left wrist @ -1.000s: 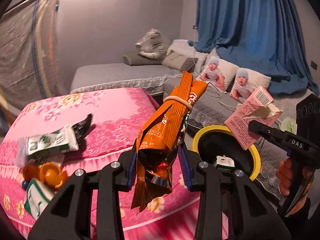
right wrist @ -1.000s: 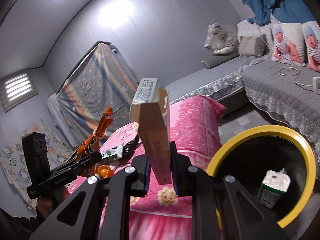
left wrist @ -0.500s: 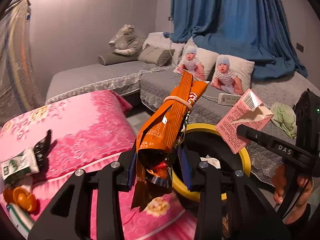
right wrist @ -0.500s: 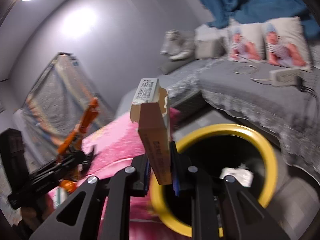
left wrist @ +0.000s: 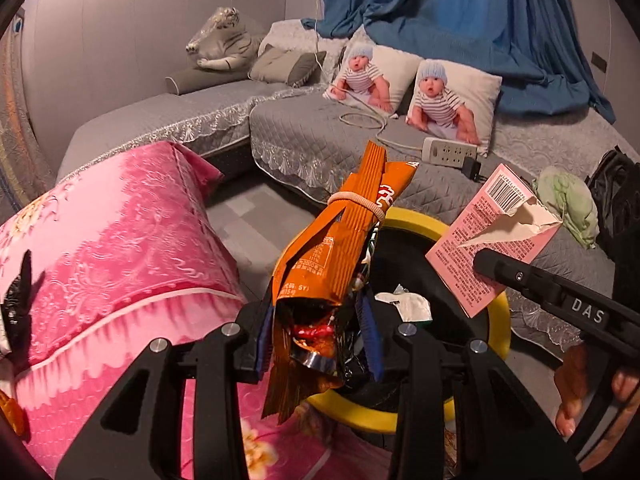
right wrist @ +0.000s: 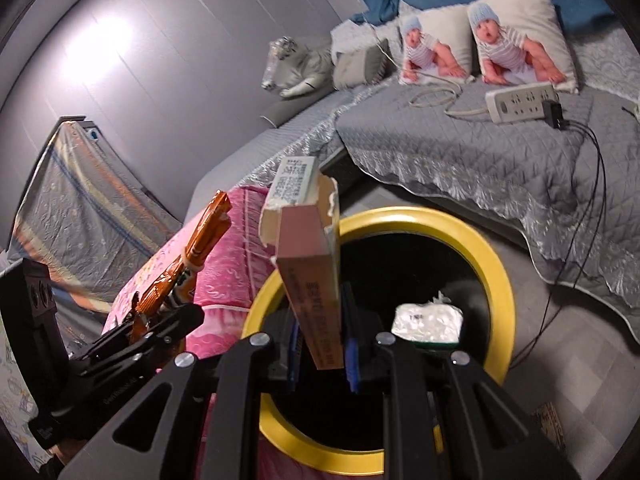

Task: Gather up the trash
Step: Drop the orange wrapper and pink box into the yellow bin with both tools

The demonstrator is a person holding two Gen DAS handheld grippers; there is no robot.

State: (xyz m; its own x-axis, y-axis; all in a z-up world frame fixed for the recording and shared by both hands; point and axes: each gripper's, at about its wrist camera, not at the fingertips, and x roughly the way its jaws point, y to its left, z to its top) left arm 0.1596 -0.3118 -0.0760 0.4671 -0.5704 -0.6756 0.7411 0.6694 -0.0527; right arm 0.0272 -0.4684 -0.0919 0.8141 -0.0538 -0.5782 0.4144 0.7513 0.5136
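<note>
Dim room — glare patch on wall (right wrist: 100,44), fisheye bending, dark corners.

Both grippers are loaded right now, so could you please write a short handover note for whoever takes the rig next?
Left gripper: shut on the orange snack bag, held at the near rim of the yellow-rimmed bin.
Right gripper: shut on the pink carton, held upright over the bin's opening.
Done: a white wrapper already lies in the bin.
Left: release both pieces into the bin. A dark wrapper remains on the pink blanket; anything beyond the picture's edge cannot be seen.
</note>
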